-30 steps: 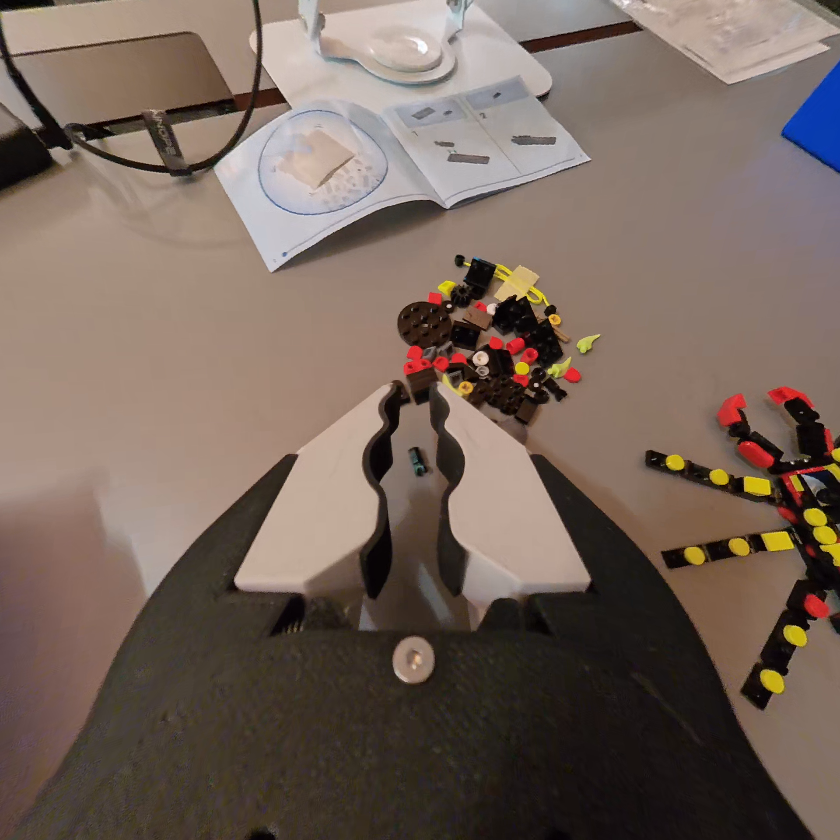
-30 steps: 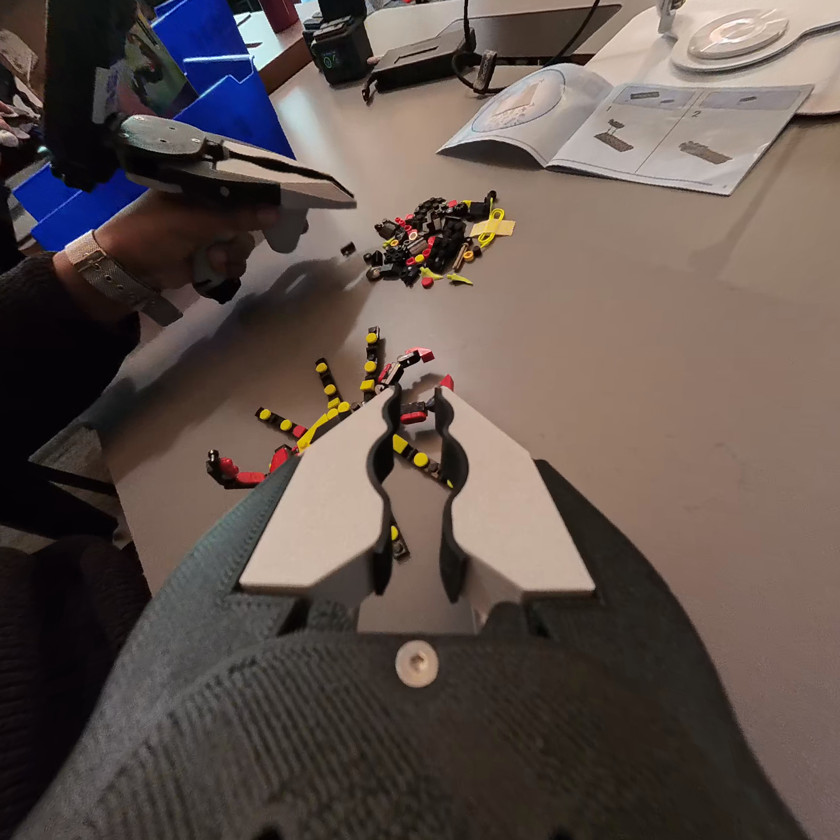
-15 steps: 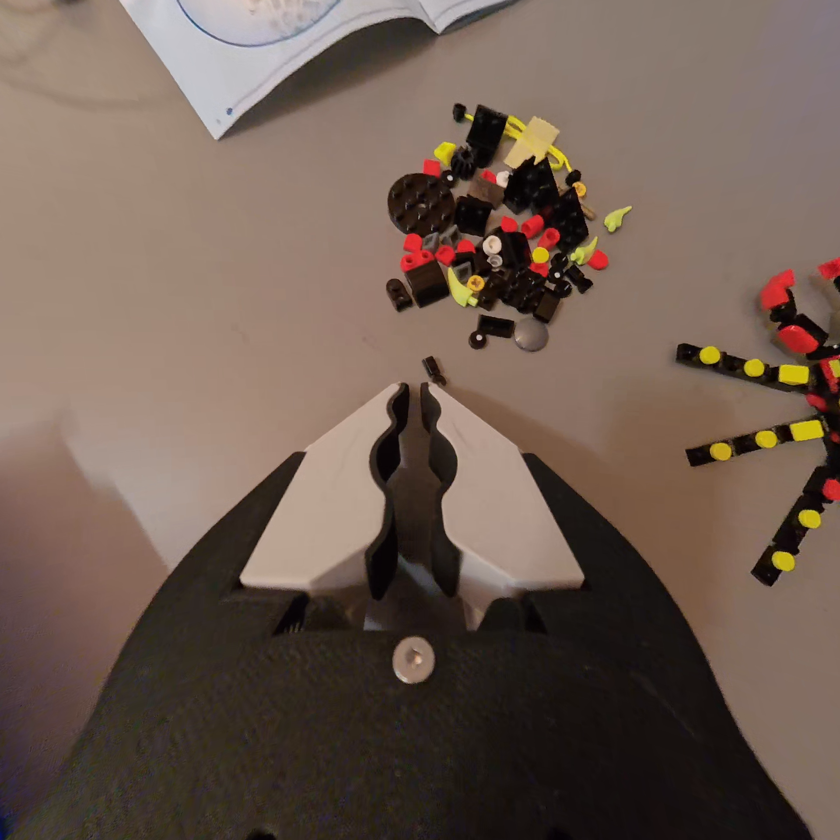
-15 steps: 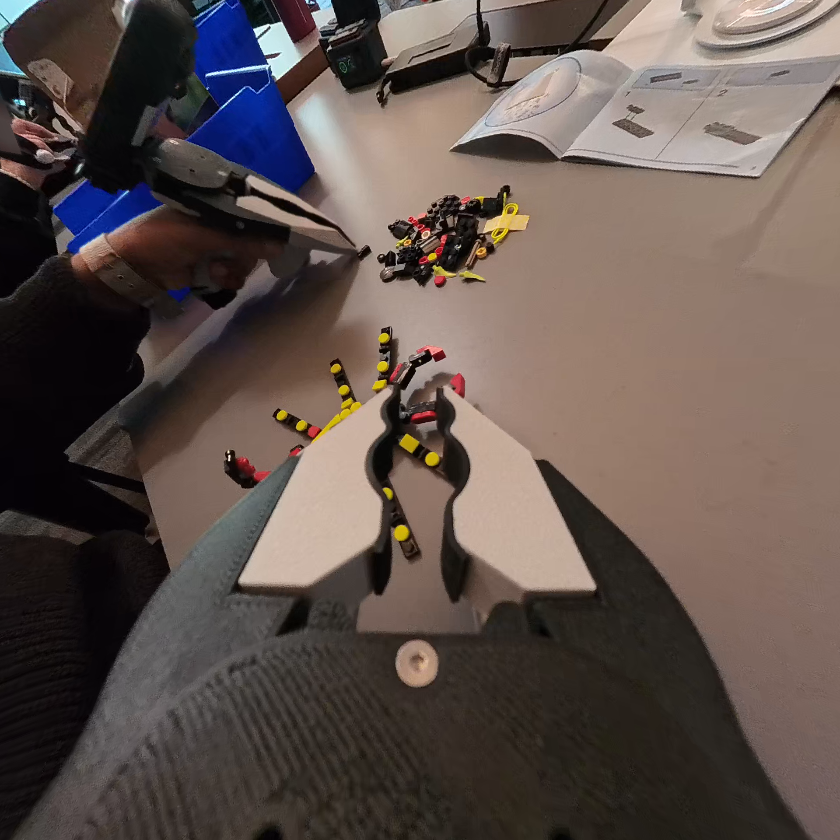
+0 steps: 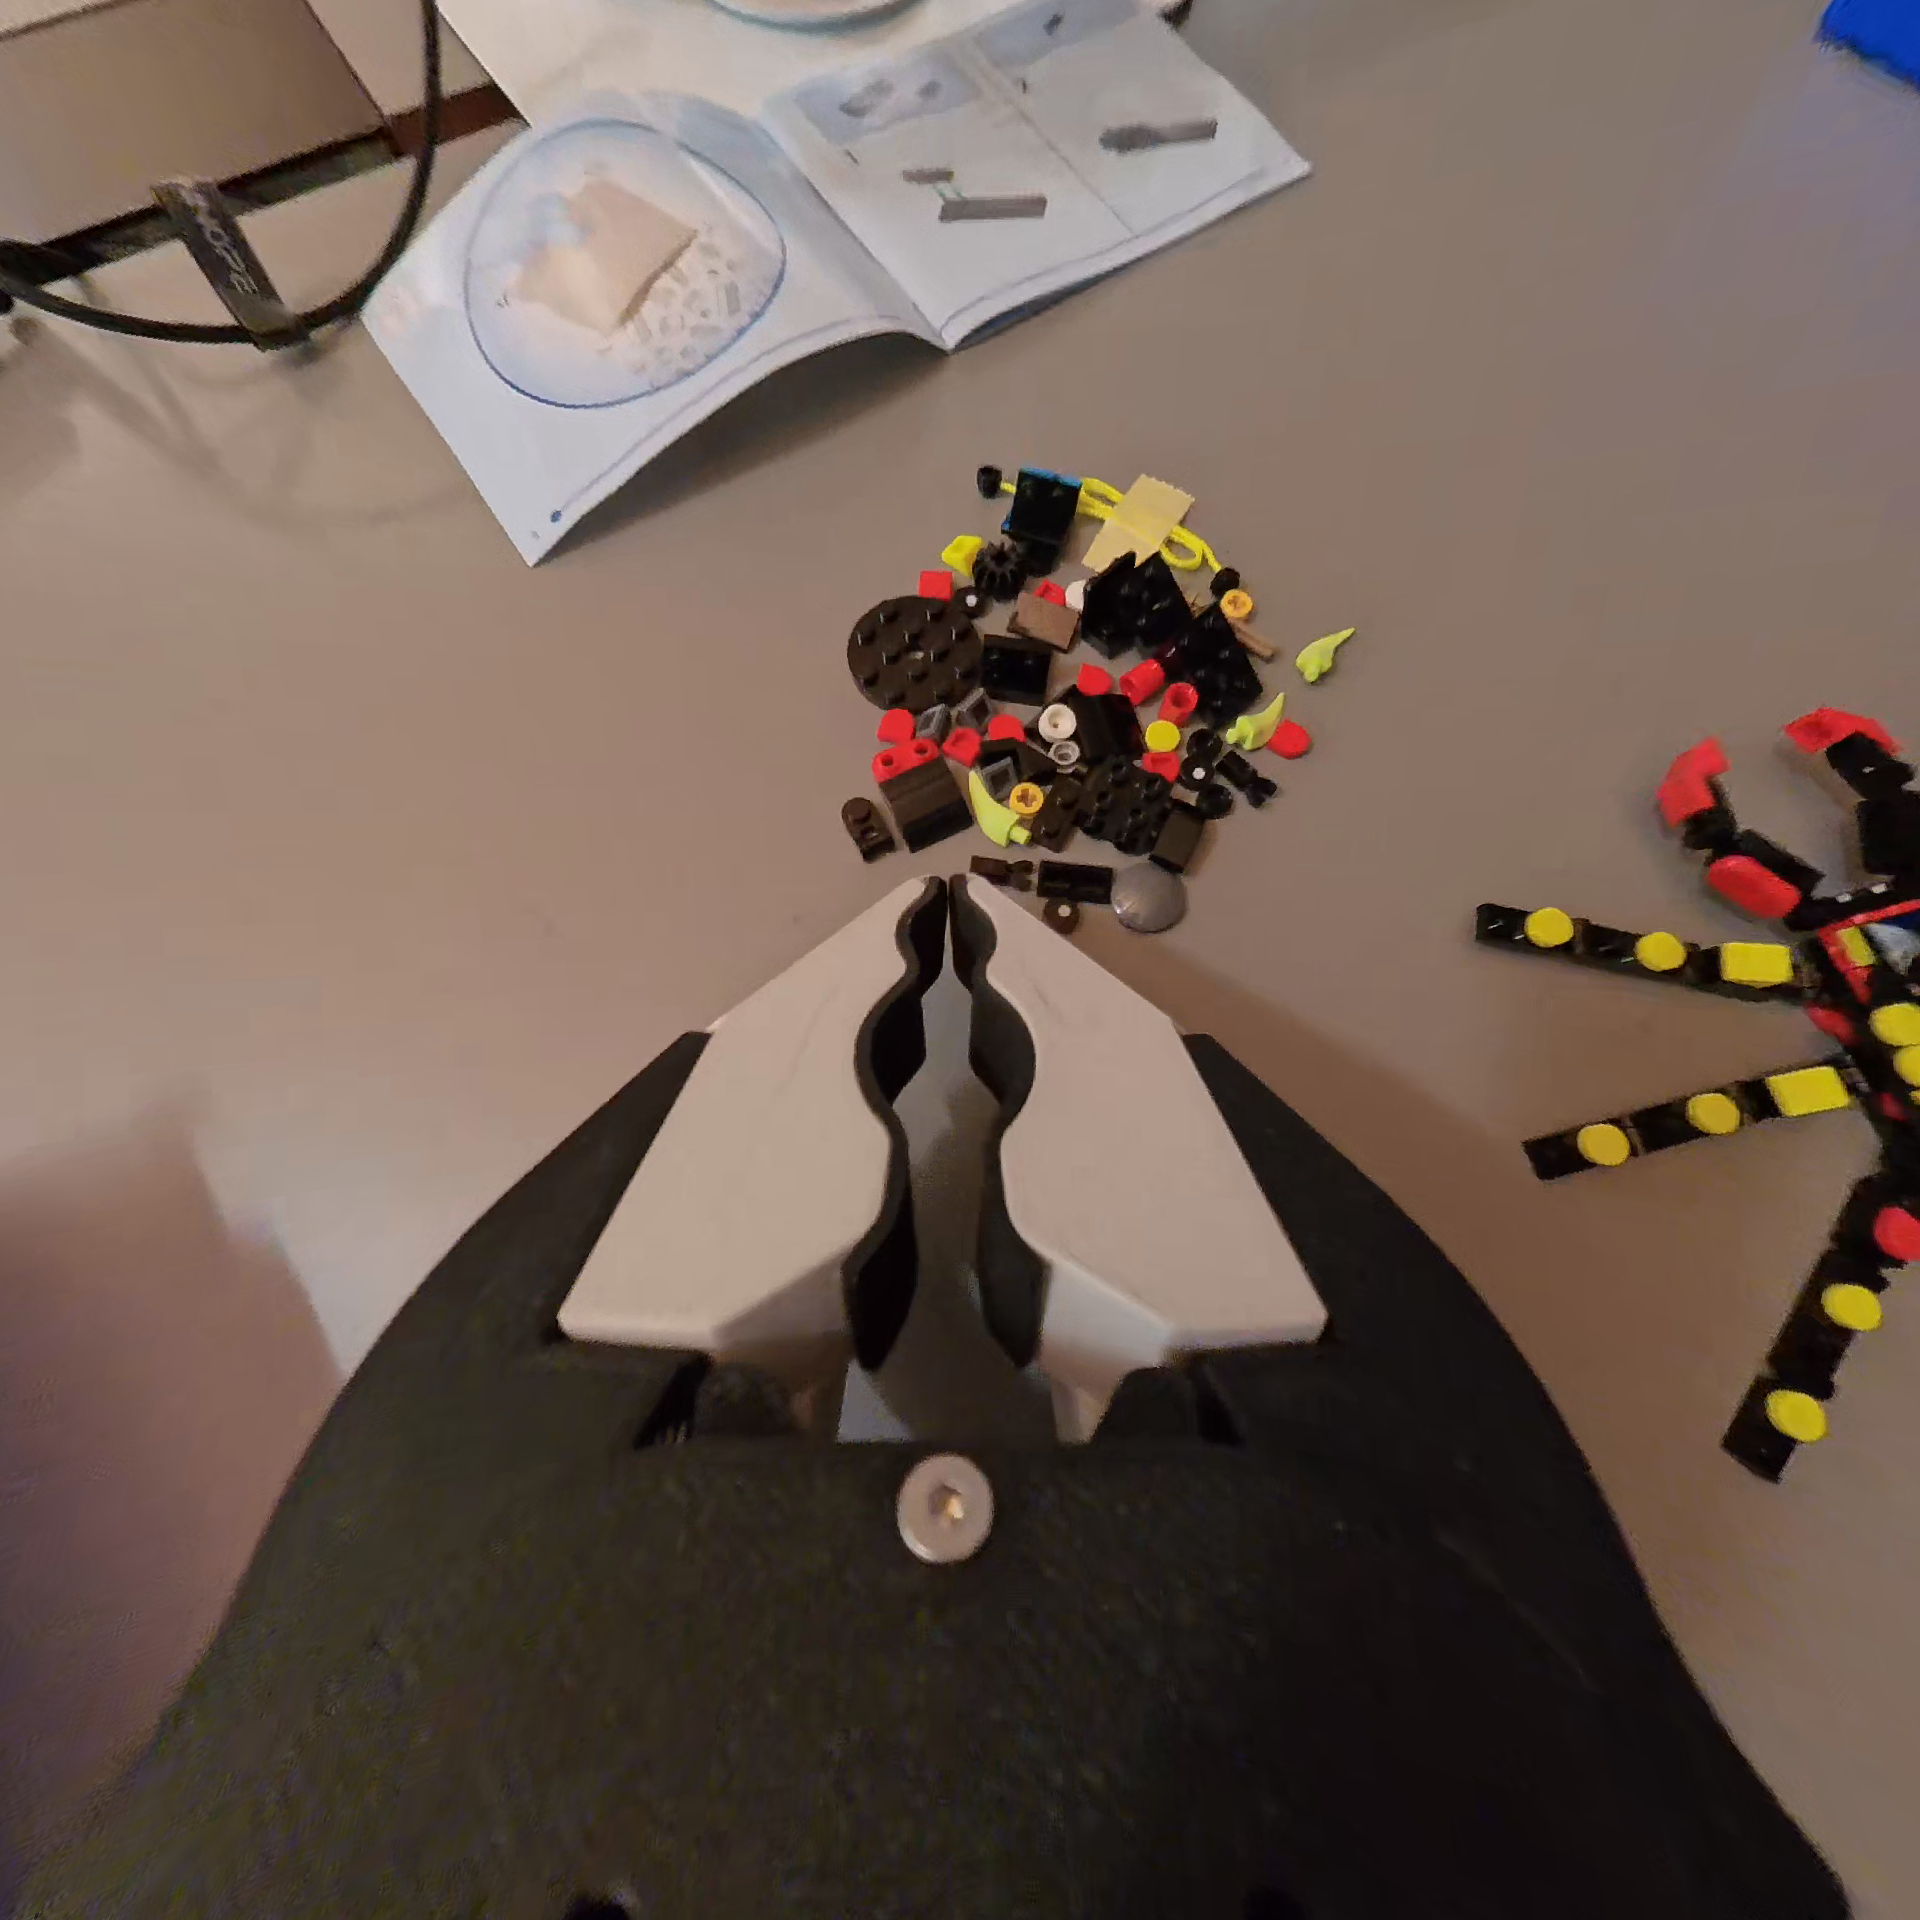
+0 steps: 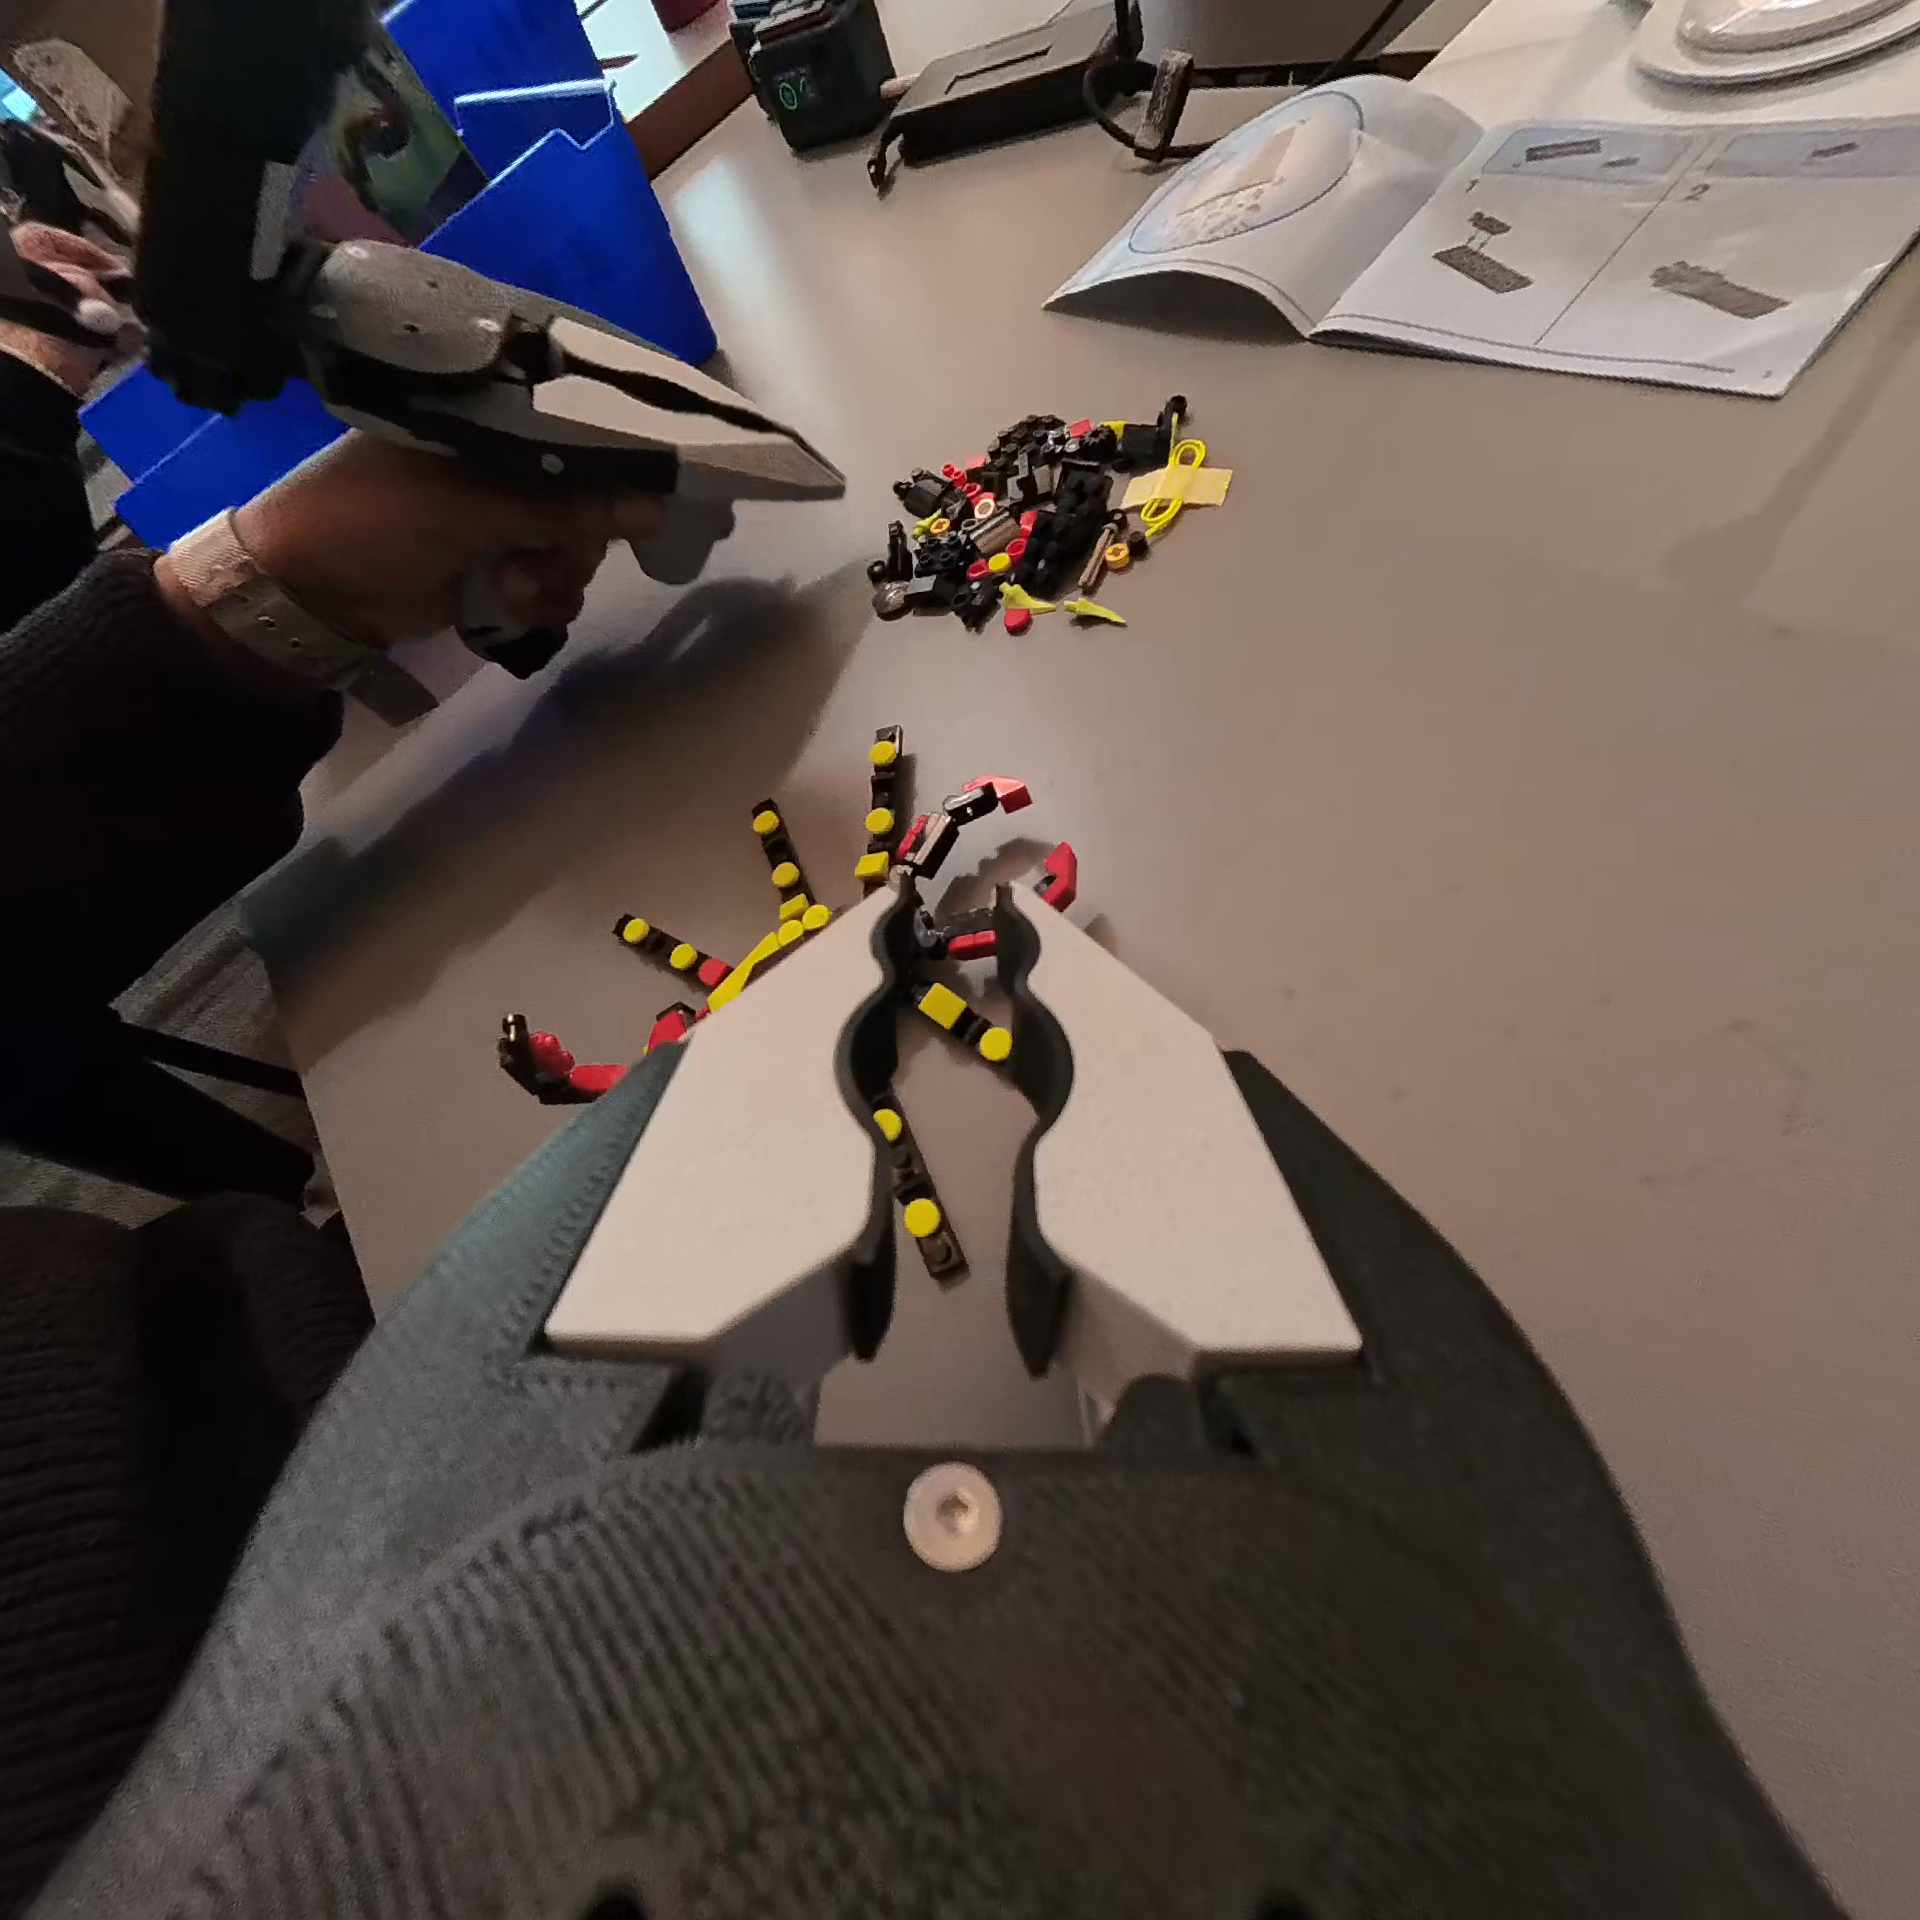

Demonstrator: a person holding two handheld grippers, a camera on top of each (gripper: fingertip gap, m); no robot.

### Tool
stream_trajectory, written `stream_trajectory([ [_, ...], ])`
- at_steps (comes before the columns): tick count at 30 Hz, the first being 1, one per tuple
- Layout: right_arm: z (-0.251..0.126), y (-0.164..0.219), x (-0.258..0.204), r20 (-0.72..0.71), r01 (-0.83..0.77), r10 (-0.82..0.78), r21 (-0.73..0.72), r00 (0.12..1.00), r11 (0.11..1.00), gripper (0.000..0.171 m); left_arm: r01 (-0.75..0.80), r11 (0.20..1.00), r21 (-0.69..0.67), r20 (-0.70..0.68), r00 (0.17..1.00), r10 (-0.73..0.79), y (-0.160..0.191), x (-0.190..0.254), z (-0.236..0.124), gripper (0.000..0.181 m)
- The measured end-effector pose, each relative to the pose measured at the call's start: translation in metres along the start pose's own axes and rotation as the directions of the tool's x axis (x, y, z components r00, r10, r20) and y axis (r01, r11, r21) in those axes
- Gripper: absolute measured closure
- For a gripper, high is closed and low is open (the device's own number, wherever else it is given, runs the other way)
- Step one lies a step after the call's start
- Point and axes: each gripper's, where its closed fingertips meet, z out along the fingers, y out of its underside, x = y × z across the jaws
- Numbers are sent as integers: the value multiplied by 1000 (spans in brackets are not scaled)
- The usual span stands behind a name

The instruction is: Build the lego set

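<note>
Loose brick pile (image 5: 1081, 707) sits mid-surface: small glossy plastic bits, black, red and yellow, a round studded black plate at its left edge, lime claw-shaped slivers on the right fringe. Left claw (image 5: 948, 891) hangs just short of the pile's near edge, tips pressed together, nothing visibly pinched, though whether a tiny piece sits between them cannot be told. Matte grey fingers, wavy black inner pads. Bare grey surface (image 5: 416, 831) runs wide to its left. To the right, well apart from the pile, lies the spider model (image 6: 894, 935), black legs dotted with yellow studs, red pincers. Right claw (image 6: 951, 899) is spread above it, one leg showing between the fingers; contact unclear. Beyond the pile, an open booklet (image 5: 831, 239), pages arched. Blue bins (image 6: 561, 229) line the far left edge.
</note>
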Motion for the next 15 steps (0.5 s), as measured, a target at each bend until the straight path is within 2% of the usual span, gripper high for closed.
stream_trajectory([
  [3,-1,0,0,0,0,0,2,1000,1000,157,17,998,62,-21,1000,-16,-11,7,-10,181],
  [8,-8,-2,-3,-3,11,-11,16,1000,1000,157,-77,993,94,-62,995,83,-19,46,-19,181],
  [12,-14,-5,-17,32,2,-3,30,999,1000,155,-135,989,61,-158,977,143,1,90,-30,181],
  [15,-15,2,-45,117,-31,29,17,993,999,151,-126,992,21,-268,955,127,23,121,-42,181],
])
